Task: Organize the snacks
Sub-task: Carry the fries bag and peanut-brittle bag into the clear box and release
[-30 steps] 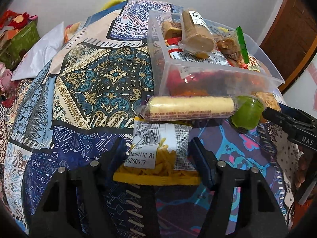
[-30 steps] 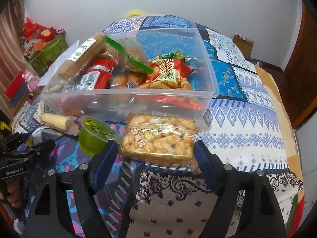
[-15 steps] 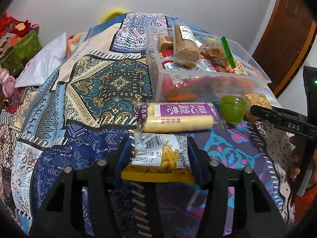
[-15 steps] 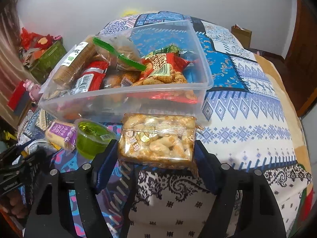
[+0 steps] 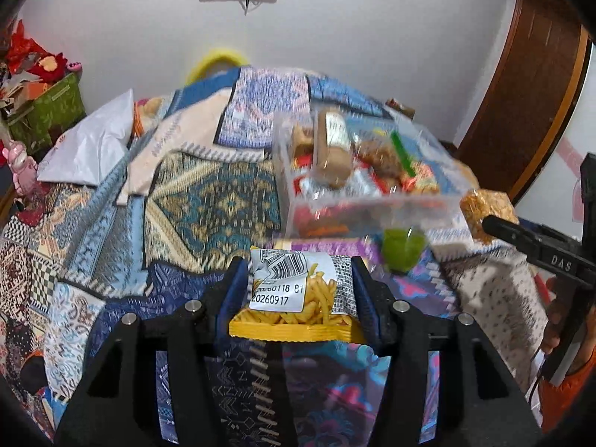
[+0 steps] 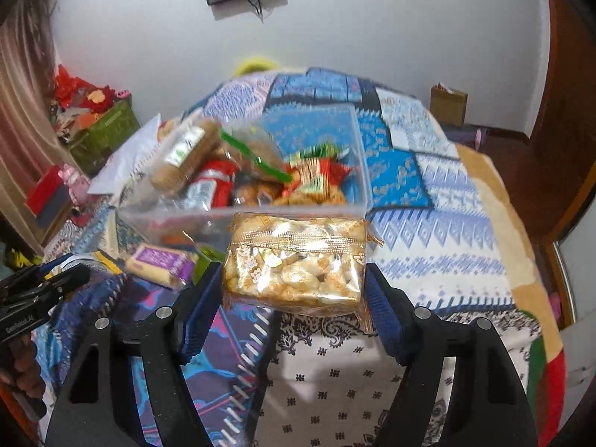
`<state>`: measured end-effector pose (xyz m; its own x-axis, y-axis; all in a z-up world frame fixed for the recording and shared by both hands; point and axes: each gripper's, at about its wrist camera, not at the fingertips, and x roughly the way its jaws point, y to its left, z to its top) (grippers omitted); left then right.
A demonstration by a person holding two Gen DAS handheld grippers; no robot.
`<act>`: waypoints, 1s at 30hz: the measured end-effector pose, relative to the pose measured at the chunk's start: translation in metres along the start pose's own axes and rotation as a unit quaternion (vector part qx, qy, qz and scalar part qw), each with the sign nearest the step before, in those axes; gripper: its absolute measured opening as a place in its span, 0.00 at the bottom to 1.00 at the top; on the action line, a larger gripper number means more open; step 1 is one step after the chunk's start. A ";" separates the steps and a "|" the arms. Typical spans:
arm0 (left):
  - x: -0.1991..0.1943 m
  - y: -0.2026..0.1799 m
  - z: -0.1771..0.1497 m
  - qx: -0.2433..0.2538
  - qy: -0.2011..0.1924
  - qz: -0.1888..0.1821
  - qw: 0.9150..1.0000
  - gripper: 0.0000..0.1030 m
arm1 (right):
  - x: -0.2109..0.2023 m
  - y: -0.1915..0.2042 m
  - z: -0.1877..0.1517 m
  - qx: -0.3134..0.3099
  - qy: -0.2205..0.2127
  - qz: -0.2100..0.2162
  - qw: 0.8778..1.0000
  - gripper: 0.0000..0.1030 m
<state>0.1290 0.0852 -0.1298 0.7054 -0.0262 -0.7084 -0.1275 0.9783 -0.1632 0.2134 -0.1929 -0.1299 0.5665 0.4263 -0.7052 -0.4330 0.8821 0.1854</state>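
Observation:
My left gripper is shut on a small bag of fries snack with a yellow bottom seam and holds it lifted above the bed. My right gripper is shut on a clear pack of golden puffed snacks, also lifted; that pack shows in the left wrist view. The clear plastic bin with several snacks stands on the bed ahead, and its front wall shows in the left wrist view. A green jelly cup and a purple-labelled roll lie in front of the bin.
The patterned bedspread covers the bed. A white pillow lies at the far left. A green box with red items stands by the wall. A wooden door is at the right. A brown paper bag sits beyond the bed.
Both grippers have risen and pulled back from the bin, each lifting its snack off the bed. The left gripper's jaws closed in on the fries bag.

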 end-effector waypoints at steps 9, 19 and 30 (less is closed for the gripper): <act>-0.007 -0.018 0.040 0.002 -0.040 -0.021 0.999 0.53 | -0.009 -0.001 0.026 0.006 -0.041 0.004 0.999 0.69; 0.022 -0.055 0.077 0.029 -0.054 -0.033 0.998 0.53 | 0.009 -0.008 0.057 0.013 -0.060 0.004 0.998 0.69; 0.084 -0.079 0.095 0.048 -0.033 -0.023 0.998 0.53 | 0.045 -0.011 0.084 0.012 -0.049 0.003 0.999 0.69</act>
<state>0.2650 0.0256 -0.1112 0.7535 -0.0604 -0.6547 -0.0292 0.9917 -0.1251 0.3023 -0.1668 -0.1063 0.6303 0.4479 -0.6342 -0.4197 0.8838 0.2070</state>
